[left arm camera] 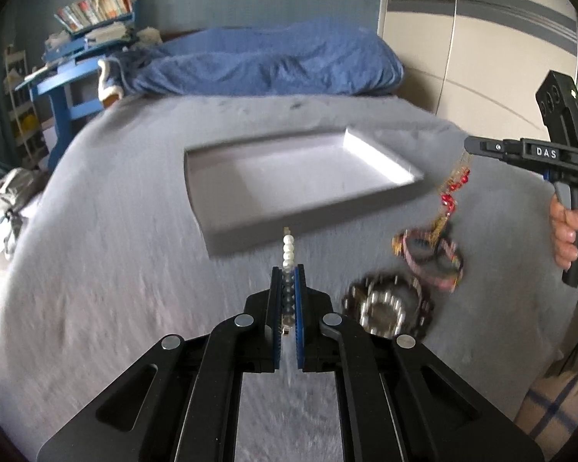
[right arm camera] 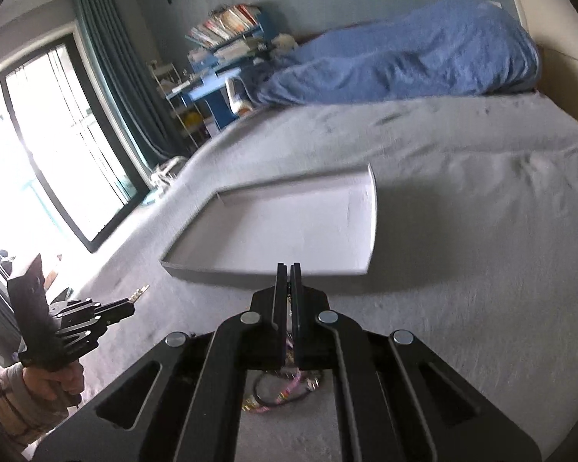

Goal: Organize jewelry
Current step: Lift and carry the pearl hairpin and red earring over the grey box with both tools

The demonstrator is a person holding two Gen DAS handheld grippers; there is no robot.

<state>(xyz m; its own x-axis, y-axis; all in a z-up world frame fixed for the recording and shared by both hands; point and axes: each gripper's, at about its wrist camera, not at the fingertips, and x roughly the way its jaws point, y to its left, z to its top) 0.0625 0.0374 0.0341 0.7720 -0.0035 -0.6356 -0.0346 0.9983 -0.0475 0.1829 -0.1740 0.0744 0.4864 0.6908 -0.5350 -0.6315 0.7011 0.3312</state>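
A shallow white box lid (left arm camera: 212, 227) lies empty on the grey bed cover; it also shows in the right wrist view (right arm camera: 250, 275). My left gripper (left arm camera: 288, 273) is shut on a white pearl strand (left arm camera: 288, 248) and holds it just short of the lid's near wall. My right gripper (left arm camera: 470, 146) is shut on a red and gold dangling necklace (left arm camera: 452, 188) that hangs above the bed, right of the lid. In its own view the right gripper (right arm camera: 289, 269) is shut. Pink and black bangles (left arm camera: 431, 256) and a chunky silver bracelet (left arm camera: 385, 308) lie on the cover.
A rumpled blue blanket (left arm camera: 266, 61) lies at the head of the bed. A blue shelf with books (left arm camera: 84, 34) stands at the far left. A wardrobe (left arm camera: 481, 46) is at the right. A window with dark curtains (right arm camera: 57, 134) is left of the bed.
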